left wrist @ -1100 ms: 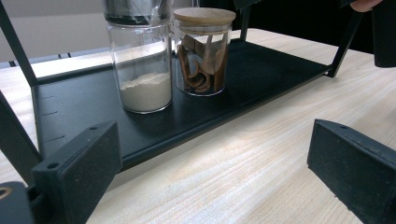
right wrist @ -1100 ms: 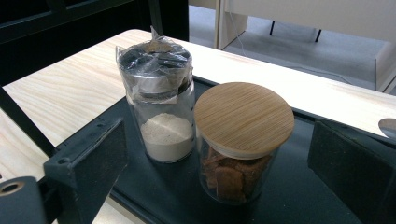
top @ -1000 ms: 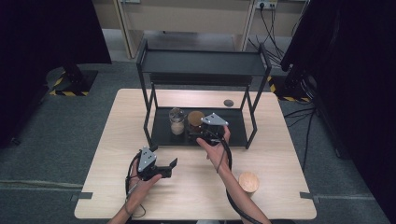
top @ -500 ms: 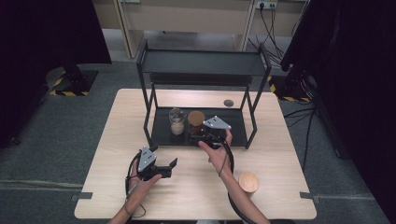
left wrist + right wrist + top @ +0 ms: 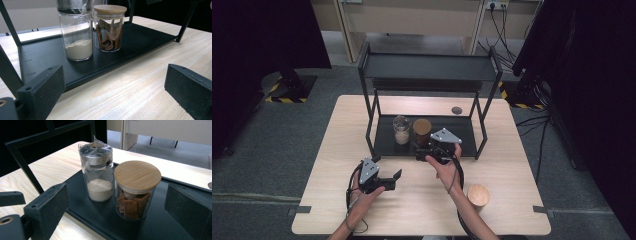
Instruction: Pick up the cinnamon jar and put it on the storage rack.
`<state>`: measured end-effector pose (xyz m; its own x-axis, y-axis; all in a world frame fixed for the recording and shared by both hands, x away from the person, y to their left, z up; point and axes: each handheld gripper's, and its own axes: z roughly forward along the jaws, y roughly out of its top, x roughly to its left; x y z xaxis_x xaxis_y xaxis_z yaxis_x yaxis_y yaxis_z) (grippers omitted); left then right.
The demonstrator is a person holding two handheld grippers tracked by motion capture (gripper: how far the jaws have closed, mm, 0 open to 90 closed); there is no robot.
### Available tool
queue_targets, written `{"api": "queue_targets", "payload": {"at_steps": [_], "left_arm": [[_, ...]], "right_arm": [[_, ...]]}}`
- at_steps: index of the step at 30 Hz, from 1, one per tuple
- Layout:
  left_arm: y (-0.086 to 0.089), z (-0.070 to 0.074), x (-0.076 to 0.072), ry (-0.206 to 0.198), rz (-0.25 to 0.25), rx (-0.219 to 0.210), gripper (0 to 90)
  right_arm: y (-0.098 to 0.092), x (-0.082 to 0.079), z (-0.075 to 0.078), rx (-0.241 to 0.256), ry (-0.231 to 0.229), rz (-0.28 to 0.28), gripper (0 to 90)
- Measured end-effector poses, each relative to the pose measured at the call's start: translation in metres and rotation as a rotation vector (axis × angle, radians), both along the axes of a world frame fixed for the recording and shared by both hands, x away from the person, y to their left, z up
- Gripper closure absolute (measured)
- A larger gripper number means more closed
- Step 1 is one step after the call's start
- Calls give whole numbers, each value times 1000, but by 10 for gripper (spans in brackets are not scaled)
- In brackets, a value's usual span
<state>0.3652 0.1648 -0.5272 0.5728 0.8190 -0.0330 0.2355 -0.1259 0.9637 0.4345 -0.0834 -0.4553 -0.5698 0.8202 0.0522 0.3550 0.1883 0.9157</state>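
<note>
- The right gripper point(image 5: 424, 153) sits at the near edge of the black rack's bottom shelf point(image 5: 462, 135), just in front of the wooden-lidded jar point(image 5: 422, 131); its jaws are spread wide and grasp nothing.
- In the right gripper view, that wooden-lidded jar point(image 5: 137, 190) stands between the parted jaws but touches neither; it holds brown bark-like pieces and stands upright on the shelf point(image 5: 165, 225).
- Just to its left stands the jar of white powder point(image 5: 401, 130), its top wrapped in crinkled film; the two jars stand side by side, almost touching, and I cannot tell whether they meet.
- The left gripper point(image 5: 393, 179) rests over the bare table point(image 5: 512, 170), nearer and to the left of the rack, released with its jaws apart and nothing between them.
- In the left gripper view, both jars show beyond the jaws, the powder jar point(image 5: 76, 37) left of the wooden-lidded one point(image 5: 109, 28).
- A lidded wooden canister point(image 5: 477, 197) stands alone on the table at the near right, well apart from the rack.
- A small dark disc point(image 5: 456, 110) lies on the table behind the shelf.
</note>
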Motion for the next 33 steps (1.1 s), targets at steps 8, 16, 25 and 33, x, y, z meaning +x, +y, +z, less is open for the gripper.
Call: {"api": "queue_targets", "payload": {"at_steps": [8, 16, 25, 33], "left_arm": [[0, 0, 0, 2, 0, -3, 25], [0, 0, 0, -2, 0, 1, 25], [0, 0, 0, 0, 0, 0, 25], [0, 0, 0, -3, 1, -1, 26]], "right_arm": [[-3, -5, 0, 8, -3, 12, 56], [-11, -13, -1, 10, -4, 18, 56], [-17, -17, -3, 20, 4, 22, 56], [-22, -23, -1, 30, 1, 26, 56]]}}
